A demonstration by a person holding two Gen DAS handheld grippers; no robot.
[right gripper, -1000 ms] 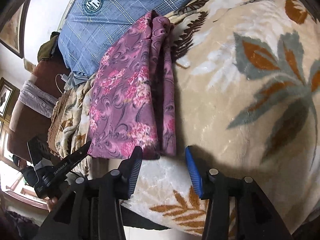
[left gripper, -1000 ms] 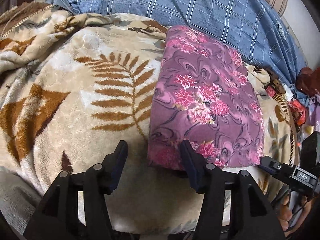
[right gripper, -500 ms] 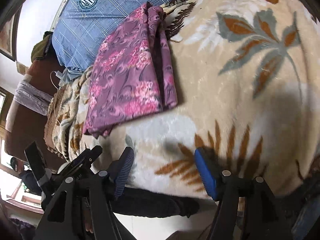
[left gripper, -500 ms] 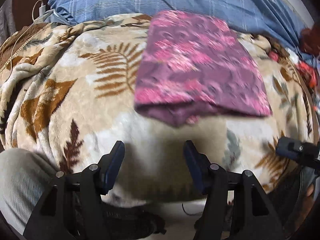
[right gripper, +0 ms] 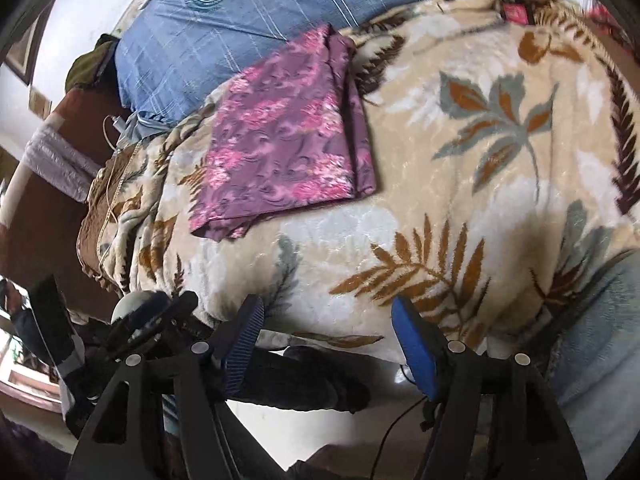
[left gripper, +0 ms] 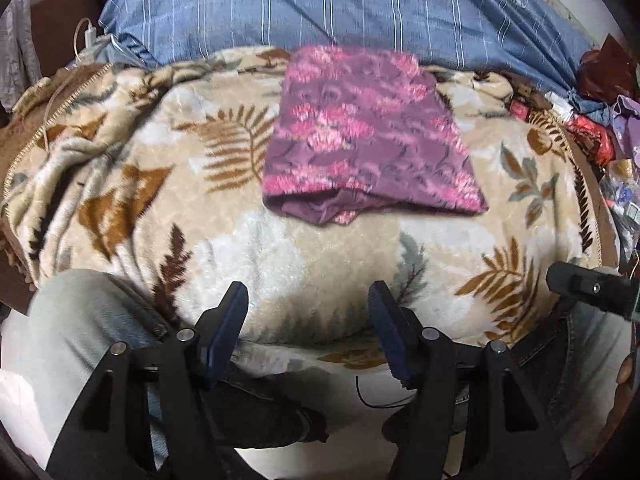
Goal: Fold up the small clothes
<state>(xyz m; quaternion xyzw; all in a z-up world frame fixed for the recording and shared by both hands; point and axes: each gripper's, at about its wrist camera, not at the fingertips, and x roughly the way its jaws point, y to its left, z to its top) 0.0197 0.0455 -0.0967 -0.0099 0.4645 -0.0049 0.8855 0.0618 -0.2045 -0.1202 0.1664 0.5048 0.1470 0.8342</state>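
Note:
A folded purple cloth with pink flowers (left gripper: 368,136) lies flat on a beige leaf-patterned blanket (left gripper: 168,184); it also shows in the right wrist view (right gripper: 288,144). My left gripper (left gripper: 308,300) is open and empty, held back over the blanket's near edge, well short of the cloth. My right gripper (right gripper: 328,312) is open and empty, also back at the near edge. The right gripper's body shows at the right of the left wrist view (left gripper: 592,288).
A blue checked pillow (left gripper: 320,4) lies behind the cloth. Small clutter (left gripper: 600,120) sits at the blanket's right edge. A charger cable (left gripper: 84,36) lies at the far left. The person's knees in jeans (left gripper: 80,320) are below the blanket edge.
Both grippers have pulled back from the cloth's near edge toward the person and stayed open. The folded cloth stays lying on the blanket.

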